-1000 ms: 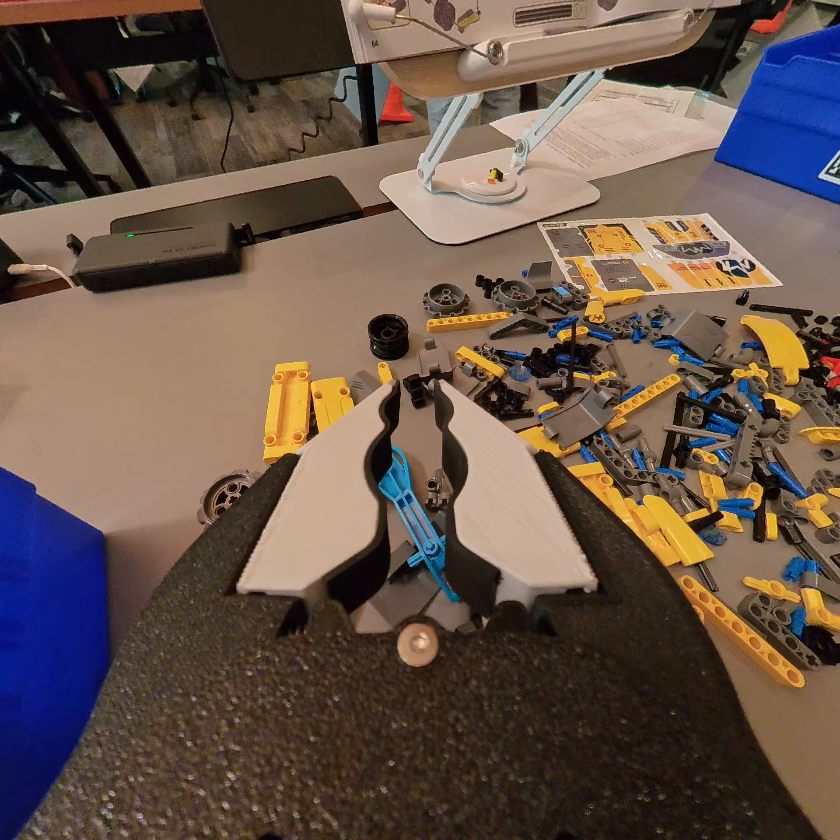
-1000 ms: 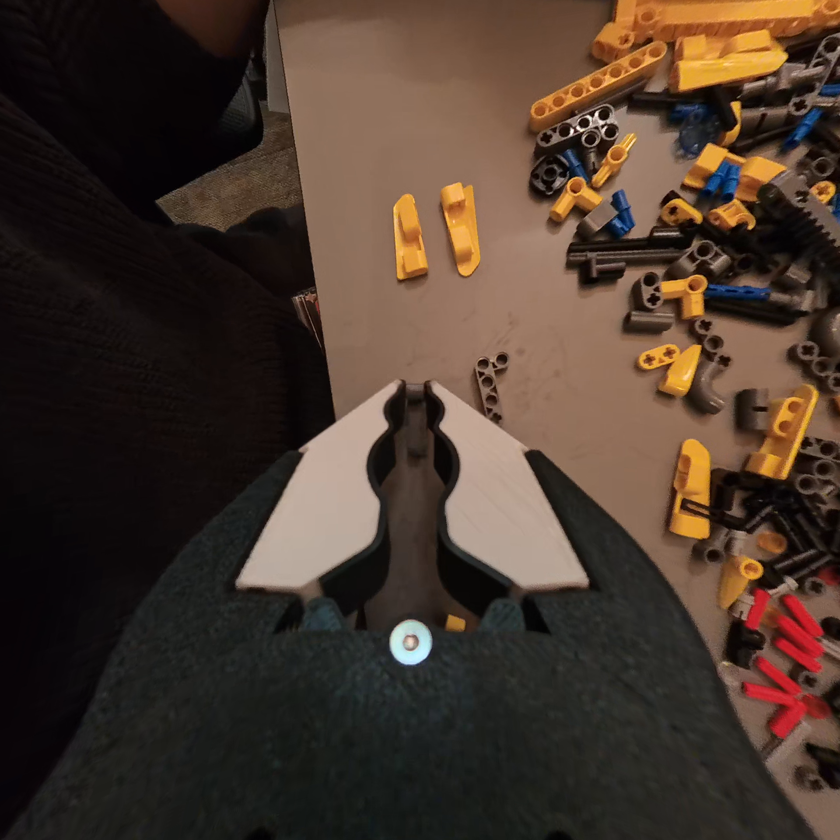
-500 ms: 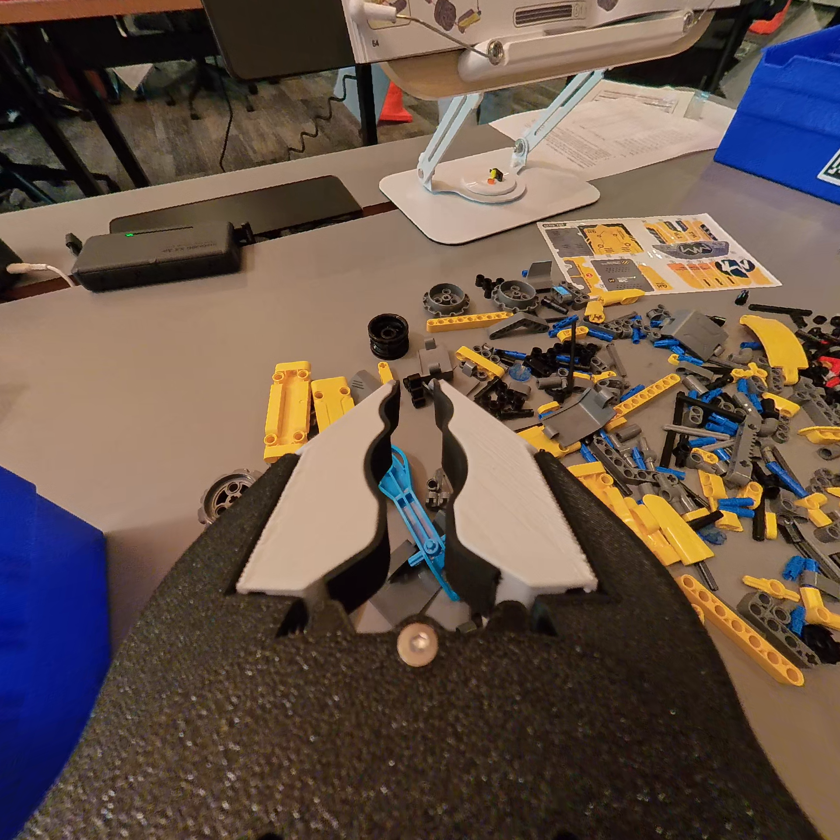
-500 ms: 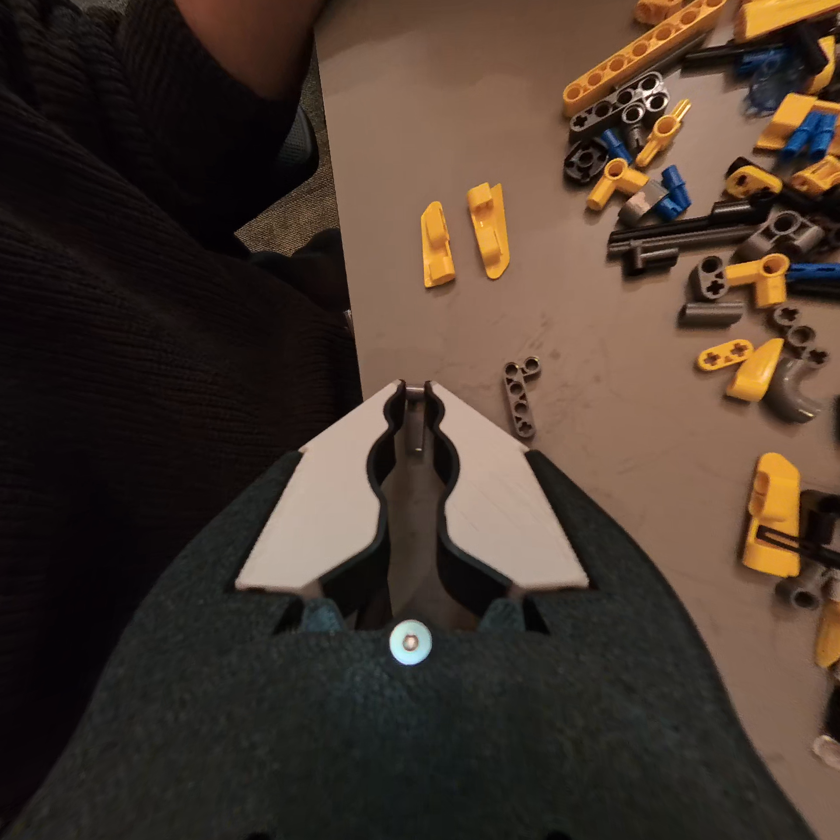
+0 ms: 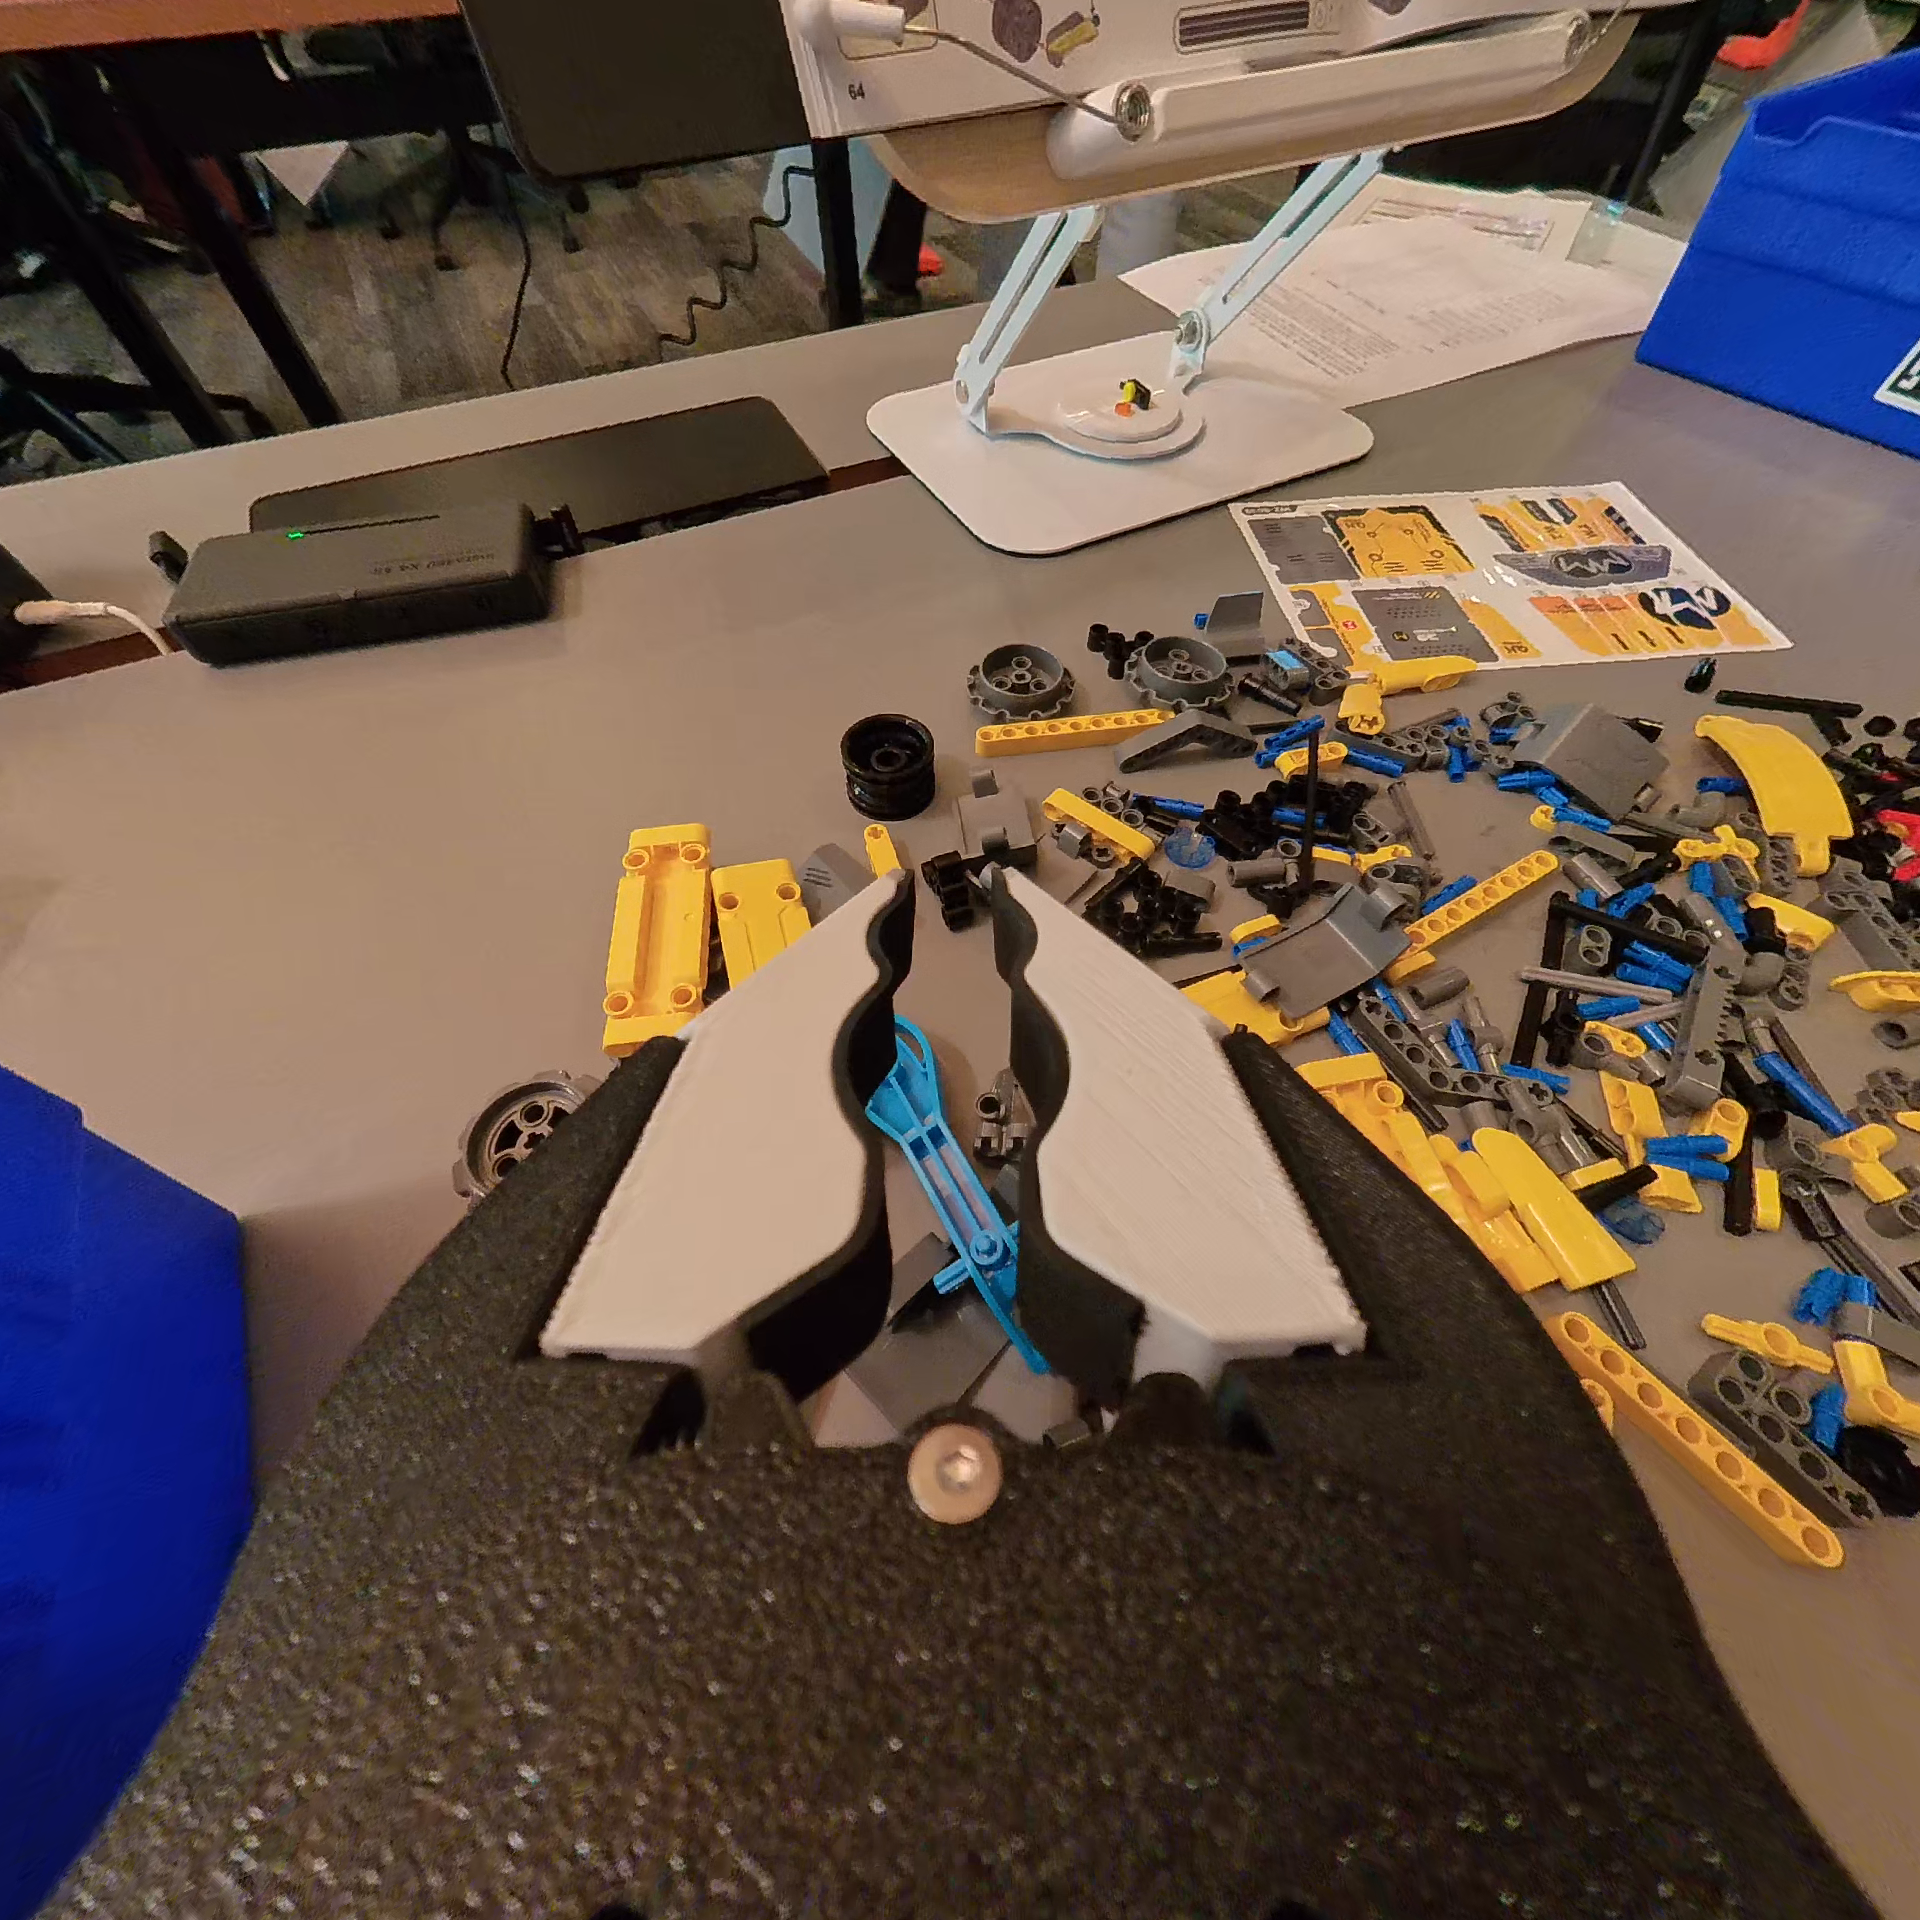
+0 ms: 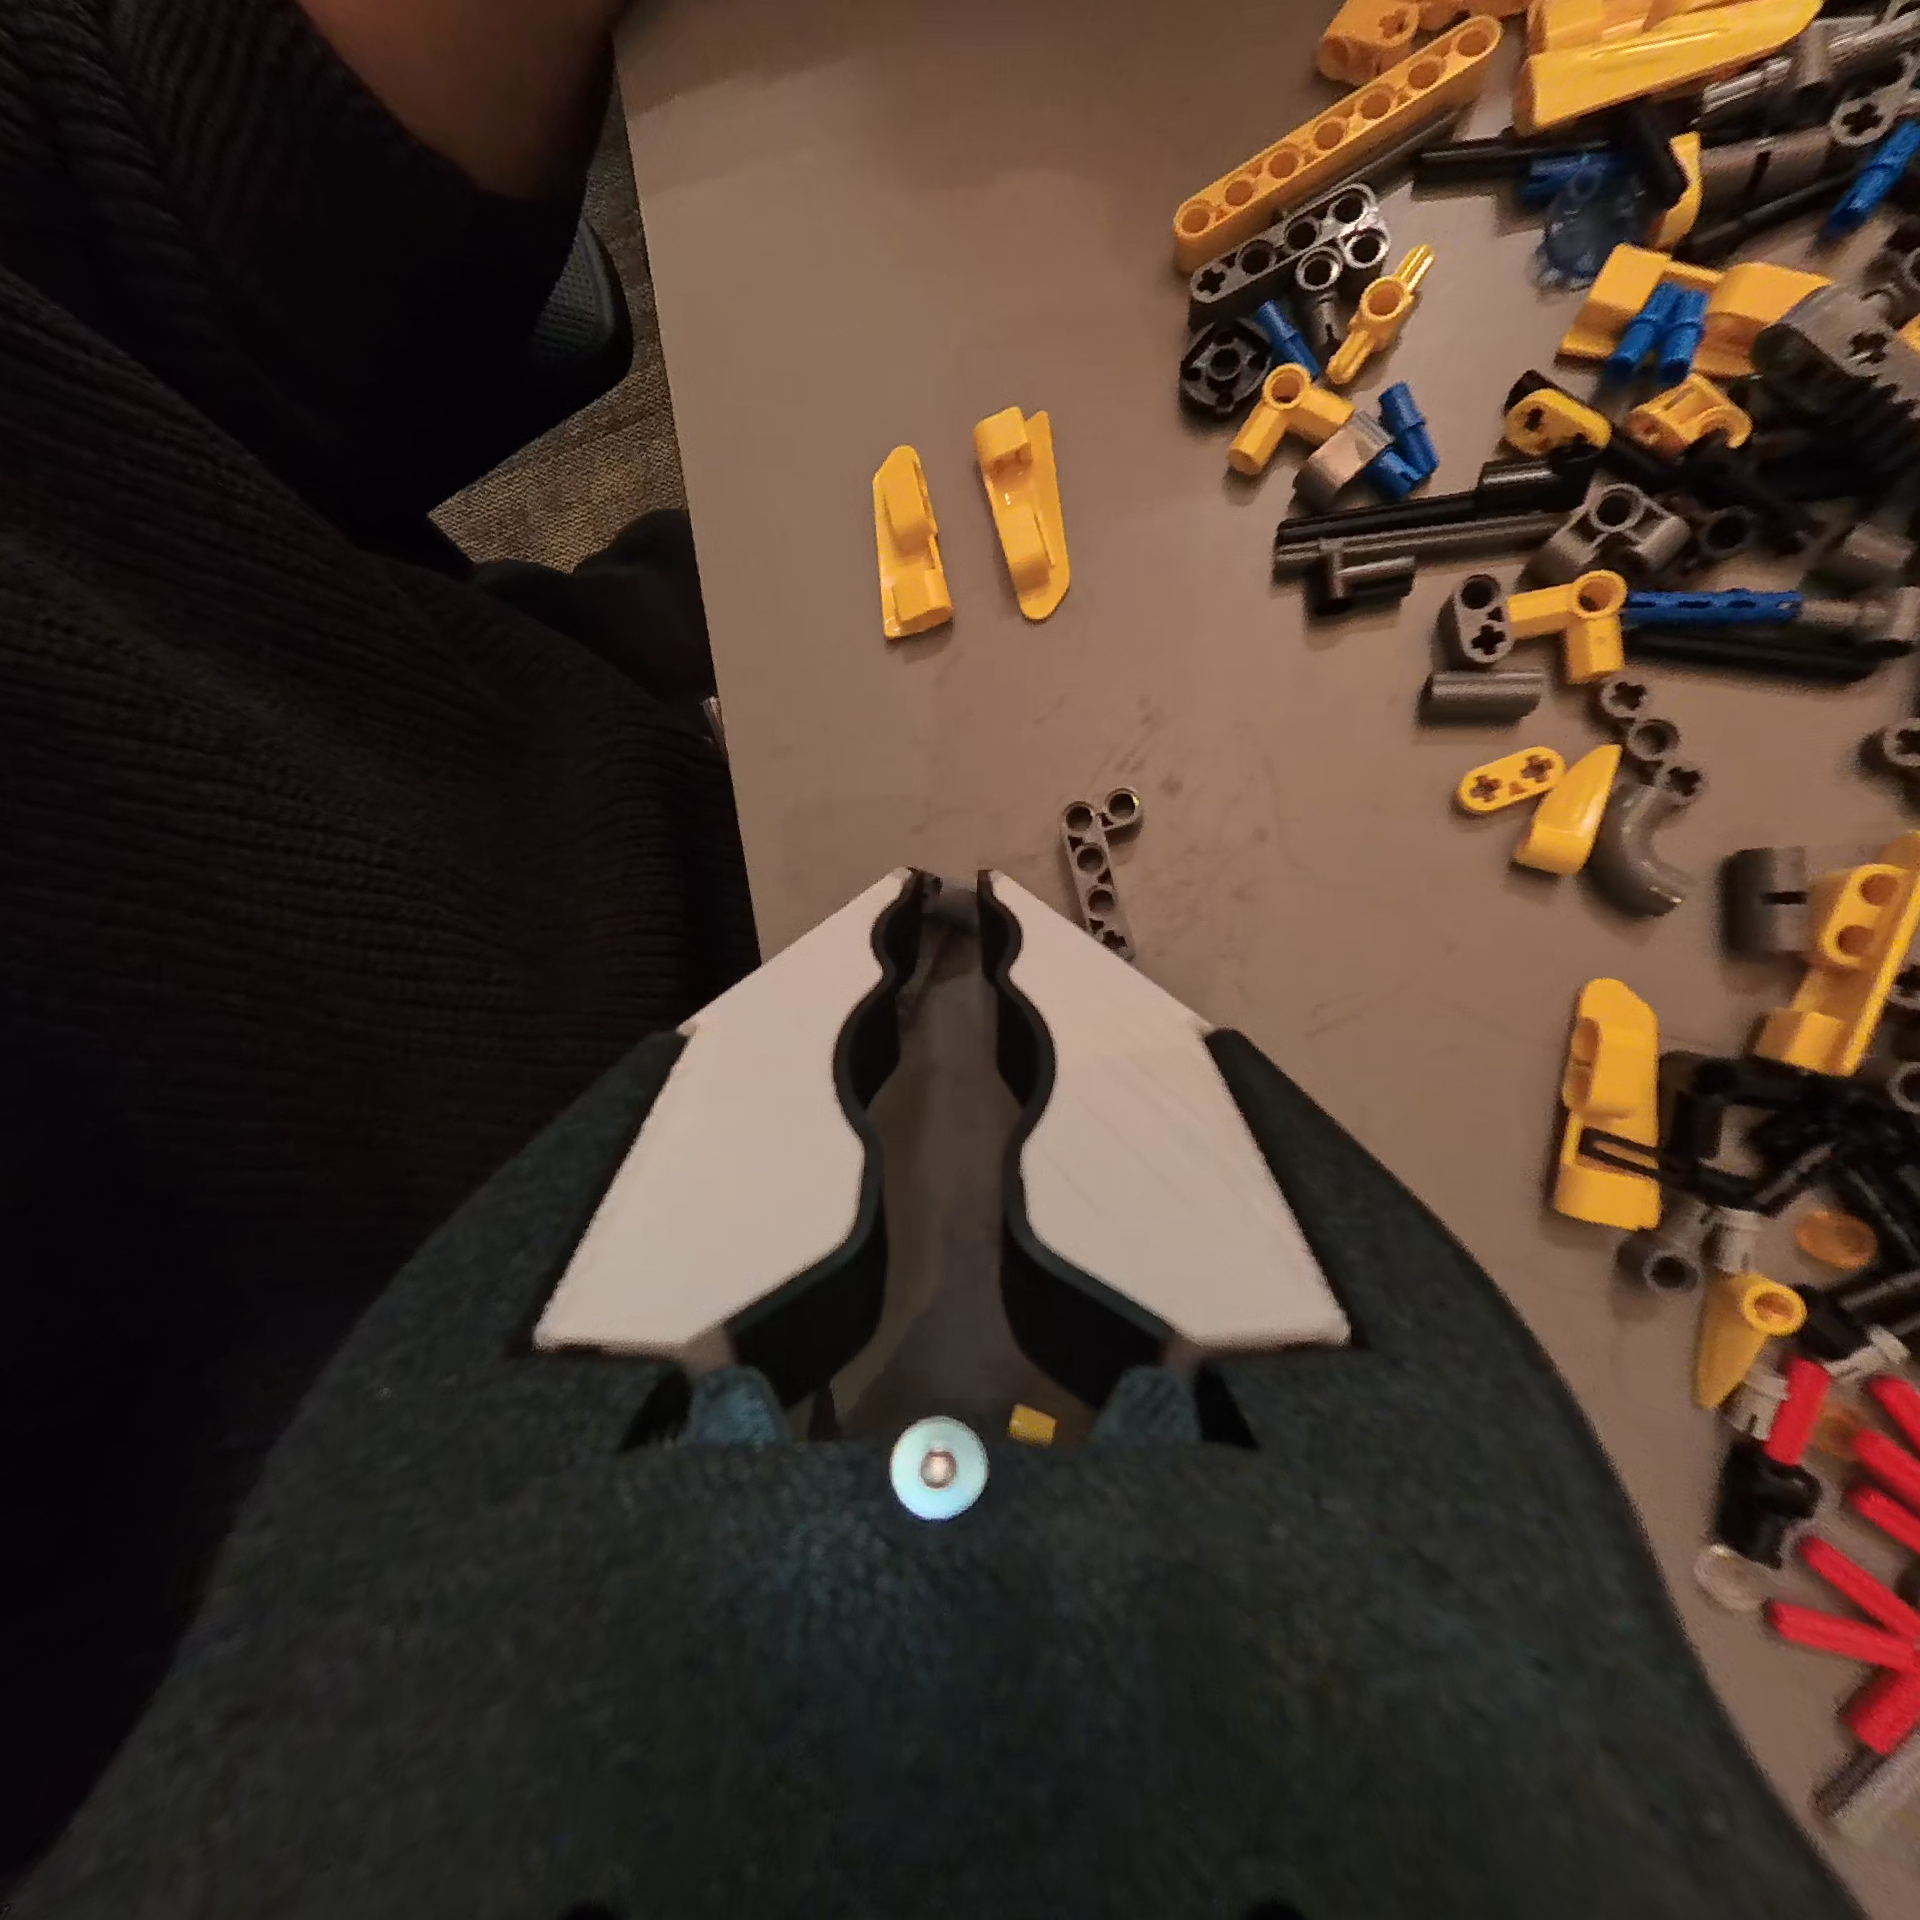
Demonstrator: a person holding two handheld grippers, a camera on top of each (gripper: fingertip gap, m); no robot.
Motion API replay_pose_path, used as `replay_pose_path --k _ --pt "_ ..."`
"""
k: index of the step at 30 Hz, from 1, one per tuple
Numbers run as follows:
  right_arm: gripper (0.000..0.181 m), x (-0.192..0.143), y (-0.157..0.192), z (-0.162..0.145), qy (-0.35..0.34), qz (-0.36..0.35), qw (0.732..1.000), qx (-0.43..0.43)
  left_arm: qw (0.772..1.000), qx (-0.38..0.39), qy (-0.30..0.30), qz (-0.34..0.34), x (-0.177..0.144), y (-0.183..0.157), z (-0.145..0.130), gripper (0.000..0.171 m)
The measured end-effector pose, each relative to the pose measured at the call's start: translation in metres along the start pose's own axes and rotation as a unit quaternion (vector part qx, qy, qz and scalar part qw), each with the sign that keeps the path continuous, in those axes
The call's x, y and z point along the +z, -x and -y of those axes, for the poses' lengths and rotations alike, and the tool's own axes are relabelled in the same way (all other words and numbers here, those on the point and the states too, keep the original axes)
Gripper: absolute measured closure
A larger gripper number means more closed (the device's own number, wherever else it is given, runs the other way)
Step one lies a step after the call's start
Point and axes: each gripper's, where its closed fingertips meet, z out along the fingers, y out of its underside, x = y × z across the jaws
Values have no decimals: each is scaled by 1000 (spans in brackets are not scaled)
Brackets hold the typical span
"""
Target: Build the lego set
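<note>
Bricks (image 5: pixel 1538 997) crowd left gripper (image 5: pixel 951 899) – parted, empty; right gripper (image 6: pixel 948 881) pinches grey piece (image 6: pixel 943 902).

We see a grey desk (image 5: pixel 364 831) strewn with plastic building pieces (image 5: pixel 1507 987); a sticker sheet (image 5: pixel 1496 582), white stand base (image 5: pixel 1122 468), black box (image 5: pixel 358 587) and papers (image 5: pixel 1455 291) lie farther back.

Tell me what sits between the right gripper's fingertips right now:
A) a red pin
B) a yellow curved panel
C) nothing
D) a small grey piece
D: in the right wrist view the right gripper has its tips nearly closed on a small grey piece, near the table edge; the two yellow panels lie apart farther ahead, and the red pins lie off to the side.
</note>
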Motion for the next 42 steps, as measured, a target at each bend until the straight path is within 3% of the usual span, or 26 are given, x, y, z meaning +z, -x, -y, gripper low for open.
replay_pose_path --k 14,22,36,42 --pt "170 -24 -3 2 -34 -55 998 -15 1000 0 1 0 0 0 0 158" --pt "170 -10 4 -18 7 -78 996 -38 1000 2 2 0 1 -2 -1 157" --pt "170 -3 1 -9 21 -24 995 -95 1000 4 0 2 1 -1 0 158" --pt "170 -11 4 -1 -6 -18 996 -93 1000 5 2 3 1 0 0 158"
